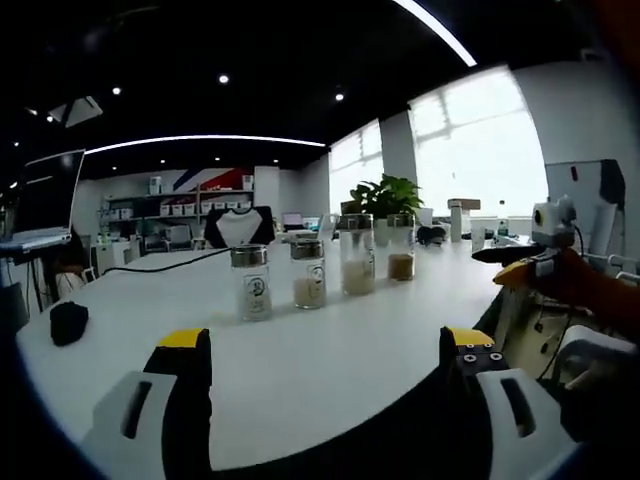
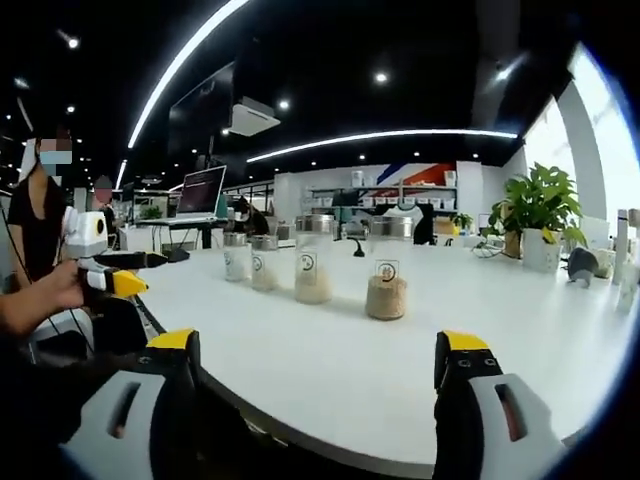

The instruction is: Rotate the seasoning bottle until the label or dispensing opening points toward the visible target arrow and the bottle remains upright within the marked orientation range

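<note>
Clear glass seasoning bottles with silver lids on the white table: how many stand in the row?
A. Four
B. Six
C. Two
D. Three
A: the left gripper view shows four clear glass seasoning bottles with silver lids in a row on the white table, at and; the right gripper view shows four as well.

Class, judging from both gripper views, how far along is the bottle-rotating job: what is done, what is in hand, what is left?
Done: nothing visible; four seasoning bottles stand upright in a row on the white table, untouched. In hand: nothing; the left gripper and right gripper are both open, short of the bottles. Left: reaching a bottle, gripping and rotating it. No target arrow can be made out.
</note>
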A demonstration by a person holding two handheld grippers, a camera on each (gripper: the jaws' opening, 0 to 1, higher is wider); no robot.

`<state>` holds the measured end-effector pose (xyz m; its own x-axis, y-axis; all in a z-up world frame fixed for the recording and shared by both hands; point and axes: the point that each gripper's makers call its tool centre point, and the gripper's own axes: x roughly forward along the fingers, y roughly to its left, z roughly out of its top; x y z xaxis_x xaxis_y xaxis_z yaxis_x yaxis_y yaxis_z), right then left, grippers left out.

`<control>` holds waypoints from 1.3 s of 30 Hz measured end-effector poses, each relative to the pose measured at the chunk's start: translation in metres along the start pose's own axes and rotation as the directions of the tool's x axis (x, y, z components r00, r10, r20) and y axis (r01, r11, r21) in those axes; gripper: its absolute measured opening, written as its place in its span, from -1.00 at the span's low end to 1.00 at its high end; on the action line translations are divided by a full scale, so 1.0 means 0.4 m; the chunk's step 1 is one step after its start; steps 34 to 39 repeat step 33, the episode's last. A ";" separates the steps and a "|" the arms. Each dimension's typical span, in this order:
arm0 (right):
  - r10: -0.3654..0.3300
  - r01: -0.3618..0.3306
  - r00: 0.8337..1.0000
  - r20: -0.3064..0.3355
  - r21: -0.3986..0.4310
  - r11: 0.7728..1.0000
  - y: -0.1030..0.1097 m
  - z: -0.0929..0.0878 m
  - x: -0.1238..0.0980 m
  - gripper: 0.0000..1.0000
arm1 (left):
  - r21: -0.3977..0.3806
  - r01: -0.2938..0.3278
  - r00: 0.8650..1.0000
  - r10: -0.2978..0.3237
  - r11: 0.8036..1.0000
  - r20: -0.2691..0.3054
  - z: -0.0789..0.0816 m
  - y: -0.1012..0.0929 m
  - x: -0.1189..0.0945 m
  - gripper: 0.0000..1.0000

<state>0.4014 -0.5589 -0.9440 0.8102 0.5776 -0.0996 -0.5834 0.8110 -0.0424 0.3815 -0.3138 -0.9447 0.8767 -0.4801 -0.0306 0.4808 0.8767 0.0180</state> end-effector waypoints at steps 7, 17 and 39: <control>-0.029 0.028 0.999 -0.026 -0.026 0.999 0.026 -0.010 -0.035 0.99 | -0.005 0.014 0.999 -0.014 1.000 0.035 0.019 -0.057 -0.052 0.99; -0.013 0.013 0.997 0.079 0.000 1.000 0.078 0.042 -0.074 0.98 | -0.010 -0.017 0.998 0.018 1.000 0.057 0.061 -0.061 -0.089 0.99; 0.080 -0.076 0.972 0.222 -0.025 0.997 0.112 0.095 -0.109 0.99 | -0.256 0.137 0.965 -0.071 0.957 0.252 0.083 -0.113 -0.065 0.99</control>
